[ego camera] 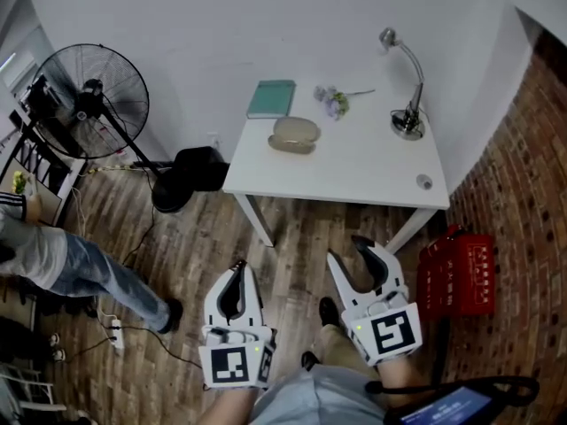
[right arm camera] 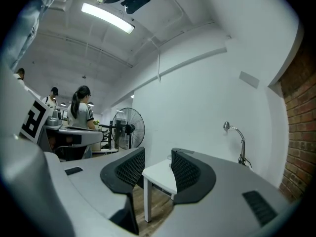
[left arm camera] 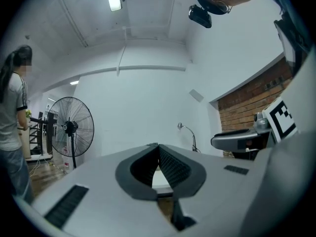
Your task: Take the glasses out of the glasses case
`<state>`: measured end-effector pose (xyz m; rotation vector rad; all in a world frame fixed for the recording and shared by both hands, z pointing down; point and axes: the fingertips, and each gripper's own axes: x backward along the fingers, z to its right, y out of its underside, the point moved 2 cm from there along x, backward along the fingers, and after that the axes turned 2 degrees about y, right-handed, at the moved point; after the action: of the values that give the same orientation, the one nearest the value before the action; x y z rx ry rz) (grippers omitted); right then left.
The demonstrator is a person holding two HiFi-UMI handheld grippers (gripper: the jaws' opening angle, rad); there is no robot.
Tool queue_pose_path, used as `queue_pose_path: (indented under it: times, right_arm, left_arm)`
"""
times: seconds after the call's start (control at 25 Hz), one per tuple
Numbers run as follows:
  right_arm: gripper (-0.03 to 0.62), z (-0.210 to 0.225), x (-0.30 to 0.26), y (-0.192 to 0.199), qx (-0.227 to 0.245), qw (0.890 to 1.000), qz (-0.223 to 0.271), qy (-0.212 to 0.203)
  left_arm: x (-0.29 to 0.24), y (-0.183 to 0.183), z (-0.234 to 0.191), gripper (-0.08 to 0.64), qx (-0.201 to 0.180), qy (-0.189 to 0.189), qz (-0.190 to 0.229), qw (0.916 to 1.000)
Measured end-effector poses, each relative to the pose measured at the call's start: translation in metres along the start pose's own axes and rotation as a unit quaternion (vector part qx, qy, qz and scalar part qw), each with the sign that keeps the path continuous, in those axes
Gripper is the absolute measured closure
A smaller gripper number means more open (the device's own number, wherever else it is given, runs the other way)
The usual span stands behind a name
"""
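Head view only: glasses case (ego camera: 295, 135), tan, smooth, oval, lid down, on the white table (ego camera: 372, 171), well apart from both tongs. Flat teal book (ego camera: 271, 98) at its 11 o'clock; chrome gooseneck lamp (ego camera: 407, 87) at 2 o'clock. Case not made out in either gripper view.

Left tongs (ego camera: 239, 266) (left arm camera: 158, 146): clenched, ribbed dark pads meeting at the tips, nothing between.

Right tongs (ego camera: 347, 249) (right arm camera: 157, 152): released, pads apart, framing only a table corner. That view alone shows people (right arm camera: 81, 110) at a counter, at 9 o'clock.
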<state>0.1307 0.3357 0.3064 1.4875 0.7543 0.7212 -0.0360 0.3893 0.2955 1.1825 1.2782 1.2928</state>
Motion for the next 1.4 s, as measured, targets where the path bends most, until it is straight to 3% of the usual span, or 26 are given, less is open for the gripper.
queue_pose_path:
  times: [0.48, 0.76, 1.08, 1.4]
  right_arm:
    - [0.417, 0.073, -0.125, 0.017, -0.011, 1.0, -0.013, -0.024]
    - [0.422, 0.107, -0.183, 0.013, -0.008, 0.999, -0.002, -0.041]
    - [0.423, 0.129, -0.225, -0.002, -0.006, 0.998, 0.017, -0.057]
    - [0.423, 0.131, -0.262, 0.013, -0.006, 0.998, 0.0, -0.059]
  left_arm:
    - [-0.132, 0.007, -0.03, 0.554, -0.011, -0.027, -0.022, 0.9993]
    - [-0.193, -0.003, -0.039, 0.554, -0.021, -0.04, -0.011, 0.9989]
    - [-0.229, -0.016, -0.047, 0.554, -0.033, -0.055, 0.003, 0.9979]
    - [-0.248, 0.001, -0.075, 0.554, -0.021, -0.072, -0.013, 0.9971]
